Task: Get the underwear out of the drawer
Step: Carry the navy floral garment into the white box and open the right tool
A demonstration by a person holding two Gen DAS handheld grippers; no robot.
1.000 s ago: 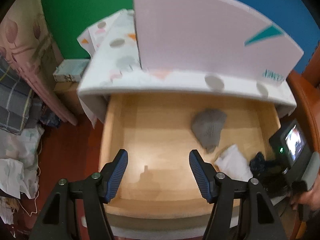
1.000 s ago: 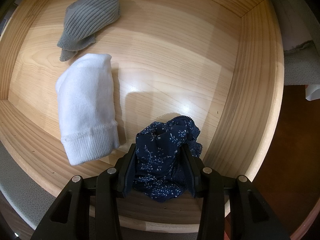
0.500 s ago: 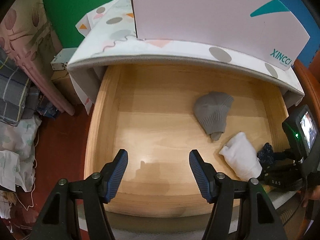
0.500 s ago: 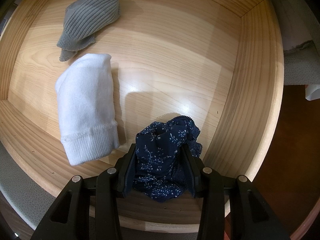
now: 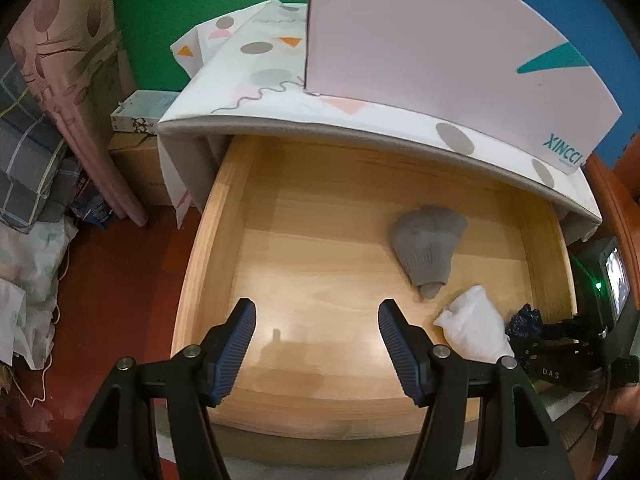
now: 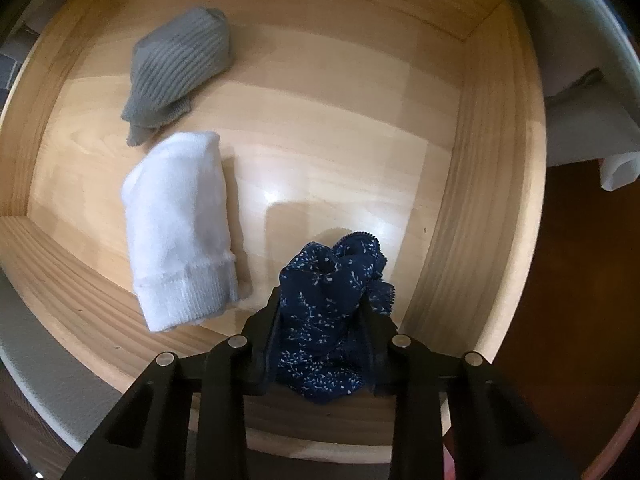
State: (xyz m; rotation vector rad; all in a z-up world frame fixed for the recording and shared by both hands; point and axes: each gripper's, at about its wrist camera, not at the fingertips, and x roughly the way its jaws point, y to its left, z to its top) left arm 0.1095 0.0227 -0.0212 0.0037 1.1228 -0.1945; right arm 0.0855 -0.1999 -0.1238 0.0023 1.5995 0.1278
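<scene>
The navy floral underwear [image 6: 332, 264] sits bunched between the fingers of my right gripper [image 6: 320, 300], whose jaws are closing and press on the cloth from both sides. It lies in the front right corner of the open wooden drawer [image 6: 480, 200]. From the left wrist, the underwear [image 5: 524, 320] shows as a dark tuft at the drawer's right side. My left gripper [image 5: 316, 312] hangs open over the drawer's front left part [image 5: 192, 280], with nothing between its fingers.
A grey ribbed sock [image 6: 180, 68] and a white sock [image 6: 180, 224] lie in the drawer left of the underwear. A patterned cabinet top [image 5: 280, 92] with a pale pink box [image 5: 440, 60] overhangs the drawer's back. Bags and bedding lie on the red floor [image 5: 120, 264] at left.
My right gripper's fingers have drawn closer together, squeezing the underwear into a tighter, taller bunch. The left wrist view has shifted a little; its jaws keep the same width.
</scene>
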